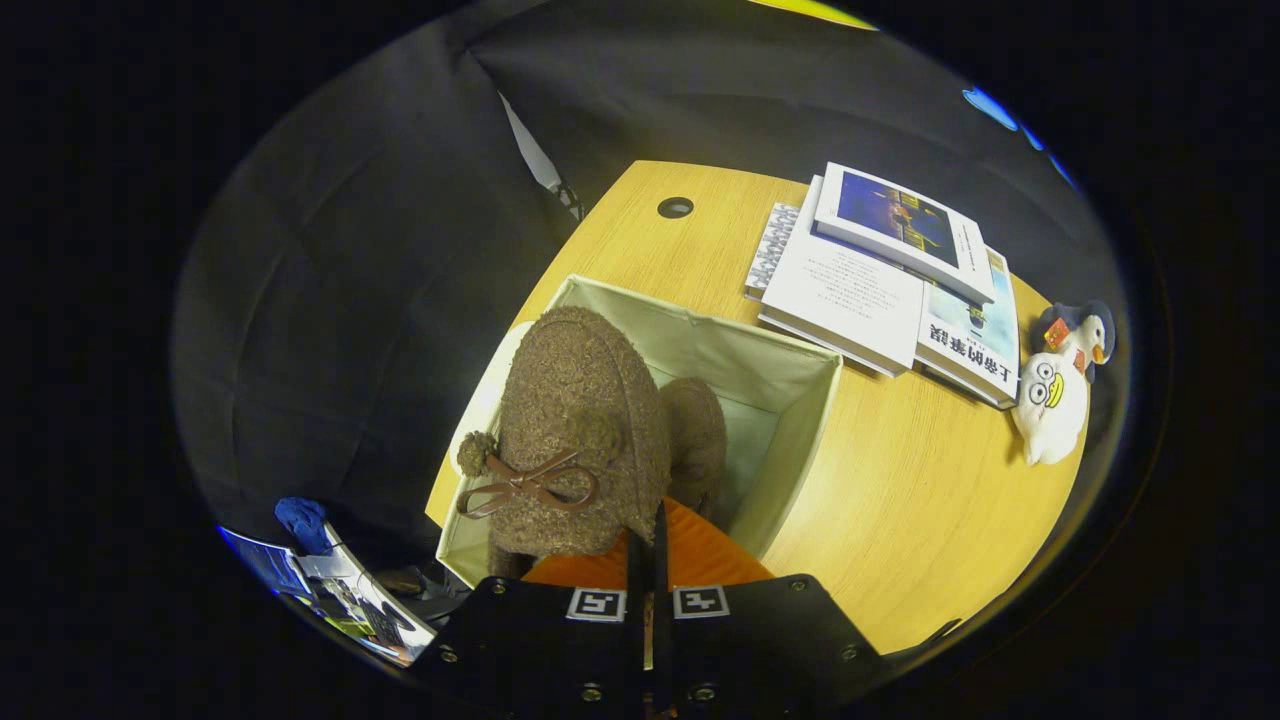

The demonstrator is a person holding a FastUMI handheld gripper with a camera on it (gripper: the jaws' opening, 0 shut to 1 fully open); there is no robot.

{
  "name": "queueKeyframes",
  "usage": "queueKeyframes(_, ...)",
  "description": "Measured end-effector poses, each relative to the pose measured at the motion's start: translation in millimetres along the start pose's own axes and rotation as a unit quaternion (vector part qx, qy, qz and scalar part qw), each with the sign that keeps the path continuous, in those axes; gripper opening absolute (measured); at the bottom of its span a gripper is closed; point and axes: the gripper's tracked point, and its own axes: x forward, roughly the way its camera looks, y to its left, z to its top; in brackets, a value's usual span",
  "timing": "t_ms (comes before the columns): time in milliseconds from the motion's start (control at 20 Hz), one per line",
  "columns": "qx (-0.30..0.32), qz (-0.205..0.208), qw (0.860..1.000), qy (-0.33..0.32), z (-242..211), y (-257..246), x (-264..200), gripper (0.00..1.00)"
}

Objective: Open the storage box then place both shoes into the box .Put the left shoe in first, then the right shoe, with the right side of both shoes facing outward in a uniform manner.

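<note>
Now I see my gripper [648, 545] pinched nearly closed on a fuzzy brown shoe [575, 430], holding it over the open storage box [800, 420] at the desk's [930, 500] left edge; another shoe [698, 435] sits inside.

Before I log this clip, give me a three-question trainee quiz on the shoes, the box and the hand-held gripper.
1. True or false: the box on the table is open.
2. What does the hand-held gripper hold? A) a book B) the near shoe C) the plush toy
3. Where is the far shoe?

Key
1. True.
2. B; the fingers are closed together at the near shoe's rim, above the box.
3. Inside the box, just behind the near shoe.
</note>
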Motion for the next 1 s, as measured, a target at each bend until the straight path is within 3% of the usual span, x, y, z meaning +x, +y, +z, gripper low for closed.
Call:
queueKeyframes(50, 0.002, 0.012, 1.000, -0.006, 1.1, 5.8, 0.1, 0.03)
queueKeyframes(200, -0.001, 0.017, 0.999, -0.037, 10.7, 3.5, -10.3, 0.27)
queueKeyframes(250, -0.007, 0.018, 0.998, -0.052, 14.5, 2.2, -14.1, 0.28)
queueKeyframes(400, -0.020, 0.021, 0.996, -0.087, 21.7, -11.5, -30.7, 0.99)
queueKeyframes(700, 0.026, 0.011, 0.986, -0.163, 25.9, -70.1, -97.2, 0.99)
queueKeyframes(1000, 0.066, -0.040, 0.954, -0.289, 29.2, -148.5, -171.5, 1.00)
